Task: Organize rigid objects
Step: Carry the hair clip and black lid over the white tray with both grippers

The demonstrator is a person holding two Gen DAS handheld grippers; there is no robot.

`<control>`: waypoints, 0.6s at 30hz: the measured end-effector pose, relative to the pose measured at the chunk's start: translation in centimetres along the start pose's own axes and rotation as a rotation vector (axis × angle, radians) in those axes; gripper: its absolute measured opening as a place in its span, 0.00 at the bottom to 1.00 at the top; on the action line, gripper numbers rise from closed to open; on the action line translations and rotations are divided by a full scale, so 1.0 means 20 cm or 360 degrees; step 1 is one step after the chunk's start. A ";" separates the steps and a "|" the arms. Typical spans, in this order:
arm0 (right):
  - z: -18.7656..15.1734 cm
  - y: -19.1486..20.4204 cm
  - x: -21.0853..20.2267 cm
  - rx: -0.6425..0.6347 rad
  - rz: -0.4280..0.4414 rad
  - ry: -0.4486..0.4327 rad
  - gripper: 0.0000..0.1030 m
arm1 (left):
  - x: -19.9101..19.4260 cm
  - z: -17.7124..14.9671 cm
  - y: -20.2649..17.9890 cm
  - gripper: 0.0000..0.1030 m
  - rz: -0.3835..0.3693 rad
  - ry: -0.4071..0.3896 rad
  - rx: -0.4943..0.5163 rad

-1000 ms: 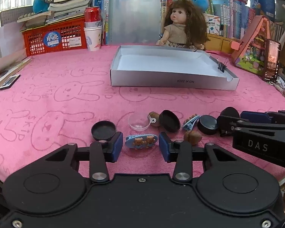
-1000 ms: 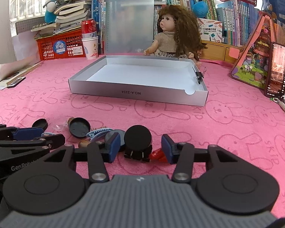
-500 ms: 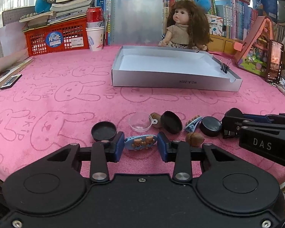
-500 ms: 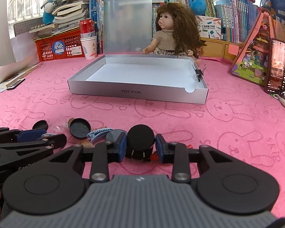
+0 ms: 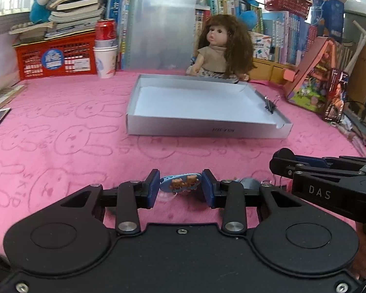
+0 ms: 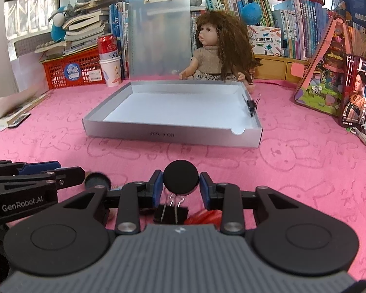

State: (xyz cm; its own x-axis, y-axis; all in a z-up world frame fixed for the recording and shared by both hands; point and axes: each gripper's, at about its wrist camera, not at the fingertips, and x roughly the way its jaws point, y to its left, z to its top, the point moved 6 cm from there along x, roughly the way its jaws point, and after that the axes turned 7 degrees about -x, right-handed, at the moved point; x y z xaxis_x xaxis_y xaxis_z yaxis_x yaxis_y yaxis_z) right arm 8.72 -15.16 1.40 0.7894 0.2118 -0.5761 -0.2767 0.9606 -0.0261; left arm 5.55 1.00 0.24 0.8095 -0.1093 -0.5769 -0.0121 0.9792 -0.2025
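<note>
Your left gripper (image 5: 180, 186) is clamped on the blue hair clip (image 5: 180, 183), the one with two small brown bears on it; both blue pads (image 5: 153, 188) press against its ends and the clip sits raised above the pink rabbit-print cloth (image 5: 61, 151). Just to the right of that gripper, low behind its right finger, a dark round lid (image 5: 249, 183) shows partly, blurred. Your right gripper (image 6: 181, 186) is clenched on a black round disc (image 6: 181, 180), held upright between its pads with its flat face toward the camera. Directly below the disc, near the gripper body, a black binder clip (image 6: 170, 213) with silver wire handles lies on the cloth, and something red (image 6: 202, 217) lies just beside it to the right. To the left, beyond the tip of your other gripper, another round dark lid (image 6: 97, 181) rests on the cloth.

Further out, well apart from both grippers, the shallow silver box (image 6: 173, 134) sits open on the cloth with its white floor bare; a second black binder clip (image 6: 251, 105) is fastened to its right wall. Behind the box a long-haired doll (image 6: 217, 53) sits against a clear clipboard (image 6: 159, 36). To the left stand a paper cup (image 6: 111, 70) with a red can (image 6: 106, 46) on top, and a red basket (image 6: 73, 70).
</note>
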 end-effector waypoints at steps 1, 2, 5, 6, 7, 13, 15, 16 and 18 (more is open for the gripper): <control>0.02 -0.01 0.01 0.0010 0.0009 -0.0003 0.37 | 0.01 0.02 0.00 0.34 -0.0021 0.0007 0.0001; 0.04 -0.03 0.01 0.0023 0.0021 -0.0004 0.37 | 0.02 0.05 -0.01 0.34 -0.0052 0.0019 -0.0004; 0.09 -0.07 0.05 0.0051 0.0038 0.0003 0.37 | 0.05 0.12 -0.02 0.34 -0.0099 0.0035 0.0000; 0.11 -0.09 0.06 0.0055 0.0037 0.0004 0.37 | 0.06 0.16 -0.02 0.34 -0.0106 0.0041 -0.0004; 0.13 -0.10 0.07 0.0058 0.0033 0.0005 0.37 | 0.08 0.19 -0.02 0.34 -0.0121 0.0046 -0.0010; 0.27 -0.20 0.15 0.0106 0.0058 0.0012 0.37 | 0.17 0.40 -0.06 0.34 -0.0142 0.0010 0.0015; 0.31 -0.23 0.19 0.0124 0.0071 0.0031 0.37 | 0.21 0.47 -0.08 0.34 -0.0141 0.0013 0.0036; 0.34 -0.24 0.21 0.0130 0.0069 0.0040 0.37 | 0.24 0.50 -0.08 0.34 -0.0154 0.0028 0.0030; 0.38 -0.28 0.26 0.0131 0.0061 0.0068 0.37 | 0.30 0.56 -0.09 0.34 -0.0180 0.0083 -0.0001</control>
State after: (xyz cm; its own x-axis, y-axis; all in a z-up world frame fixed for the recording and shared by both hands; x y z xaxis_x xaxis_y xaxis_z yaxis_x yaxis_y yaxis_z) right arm 18.48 -18.04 4.86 0.7545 0.2424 -0.6099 -0.2590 0.9638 0.0626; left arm 17.08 0.56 5.94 0.7741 -0.2280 -0.5906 0.0773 0.9600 -0.2693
